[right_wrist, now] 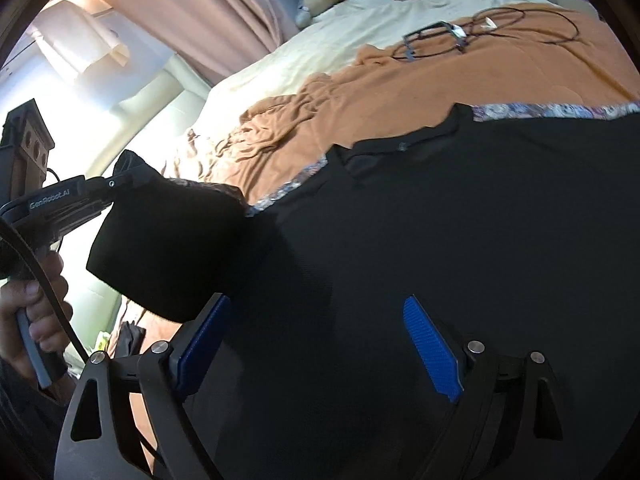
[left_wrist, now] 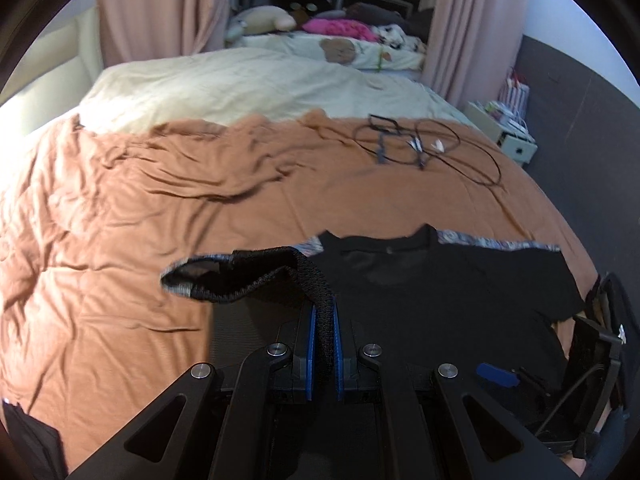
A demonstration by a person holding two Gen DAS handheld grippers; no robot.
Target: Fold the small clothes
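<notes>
Black T-shirt (left_wrist: 440, 292) lies spread face-up on the bed, over the rust-brown blanket (left_wrist: 120, 240), collar toward the far side. A patterned cloth edge (right_wrist: 560, 112) peeks out from under its far hem line; what that cloth is I cannot tell.

Left claw (left_wrist: 323, 320): pads together, clamped on the shirt's left sleeve (left_wrist: 224, 276). Sleeve is lifted off the bed and drawn up and across, cuff hanging open to the left. Read: sleeve being carried inward over the body for a first side fold. In the right wrist view the same sleeve (right_wrist: 172, 248) hangs as a dark bulge from the left claw, with the person's hand (right_wrist: 28, 320) on its handle.

Right claw (right_wrist: 320, 344): pads well apart, nothing between them, poised above the shirt's body. No fabric pinched. Probably freed so it can take a new hold or pin the body flat while the sleeve comes over.

Tangle of black cables (left_wrist: 424, 148) sits farther up the blanket, well apart from the shirt; no interference. Cream duvet (left_wrist: 220, 84) beyond.

Judgement: fold is at an early stage; shirt body not yet doubled. Risk: the sleeve drags the shoulder along and wrinkles the body if nothing holds it down.
</notes>
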